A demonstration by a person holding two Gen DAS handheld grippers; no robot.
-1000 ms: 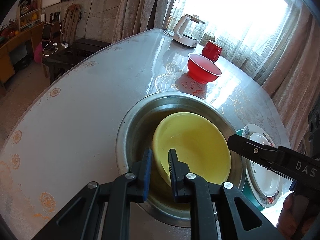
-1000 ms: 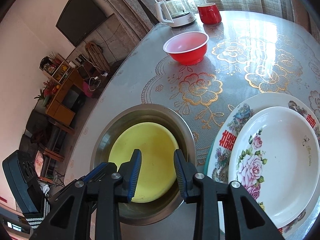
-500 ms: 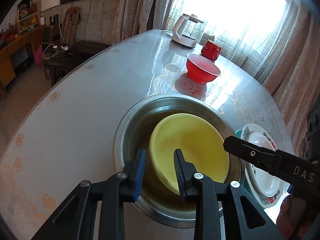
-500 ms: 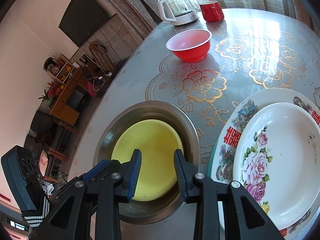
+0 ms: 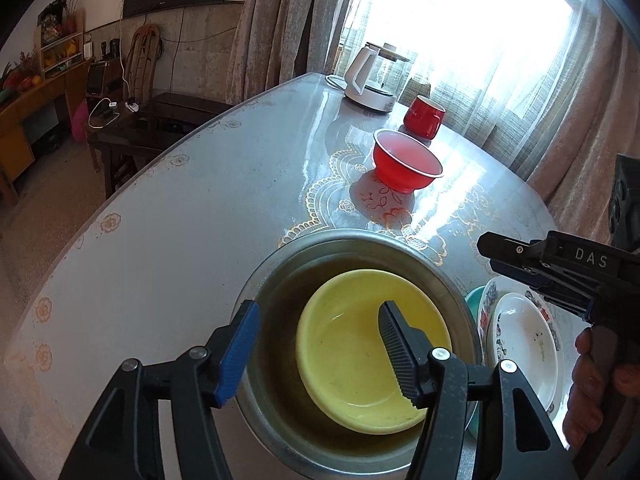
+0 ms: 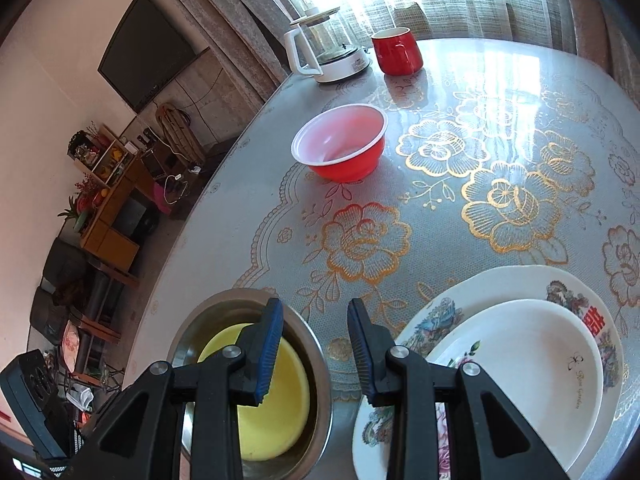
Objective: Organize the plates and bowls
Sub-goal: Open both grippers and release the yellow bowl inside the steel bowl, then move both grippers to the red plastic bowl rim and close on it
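Left tool [image 5: 318, 346] releasing the yellow bowl [image 5: 372, 352] into the steel basin [image 5: 276, 280].

The left tool's jaws are opening and stand wide; one finger is outside the yellow bowl's rim, the other over its hollow, and neither presses on it. The bowl rests nested in the basin, tilted against the wall, probably so the bowls stack by size. The right tool [image 6: 314, 344] stands at a narrow gap, empty, above the desk [image 6: 440, 208] between the basin and the stacked plates [image 6: 520, 360]. The red bowl [image 6: 340, 148] sits apart, farther up the desk near the red mug [image 6: 398, 50] and kettle [image 6: 324, 56], likely the next item to nest.
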